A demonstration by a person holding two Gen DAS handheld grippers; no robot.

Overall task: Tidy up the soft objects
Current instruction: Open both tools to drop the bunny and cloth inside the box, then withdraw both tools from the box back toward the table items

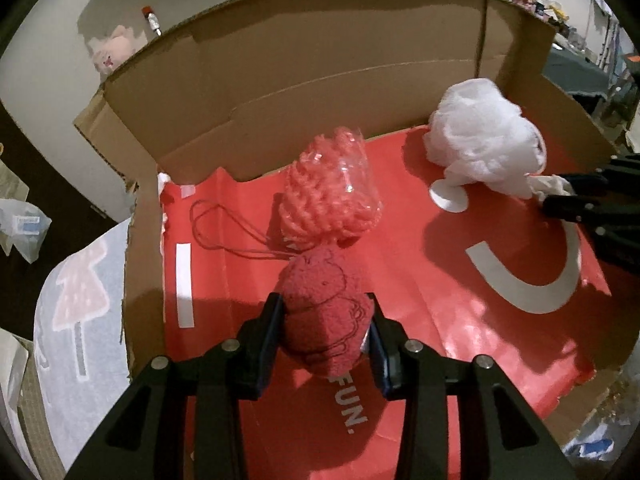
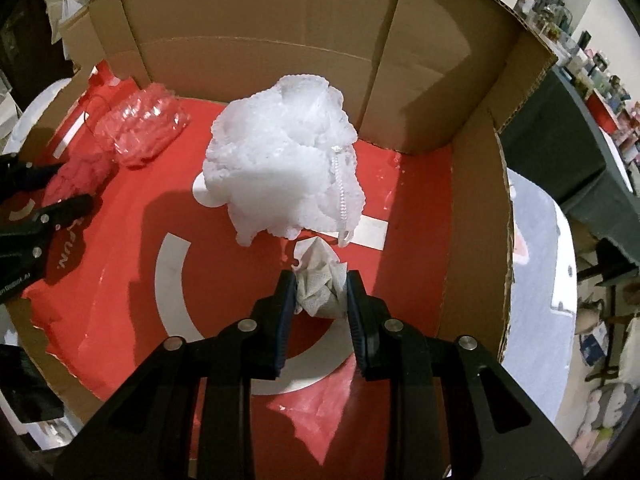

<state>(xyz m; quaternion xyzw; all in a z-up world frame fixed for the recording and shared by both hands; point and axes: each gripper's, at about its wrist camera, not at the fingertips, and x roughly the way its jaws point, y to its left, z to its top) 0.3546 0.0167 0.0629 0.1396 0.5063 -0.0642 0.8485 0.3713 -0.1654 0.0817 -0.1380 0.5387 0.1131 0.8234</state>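
A red plush toy [image 1: 326, 312] is hanging low inside the cardboard box [image 1: 320, 60], over its red paper liner [image 1: 460, 320], clamped in the left hand-held gripper [image 1: 326, 336]. The right hand-held gripper [image 2: 320, 296] is pinching a crumpled white cloth [image 2: 320, 284] just beside a white mesh pouf [image 2: 280, 168]. This looks like the placing step; next, each should be opening to drop its load clear of the pink bagged bundle [image 1: 328, 188].

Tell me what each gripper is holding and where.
Left gripper clamps the red plush across its sides; right gripper pinches the crumpled white cloth across its middle.
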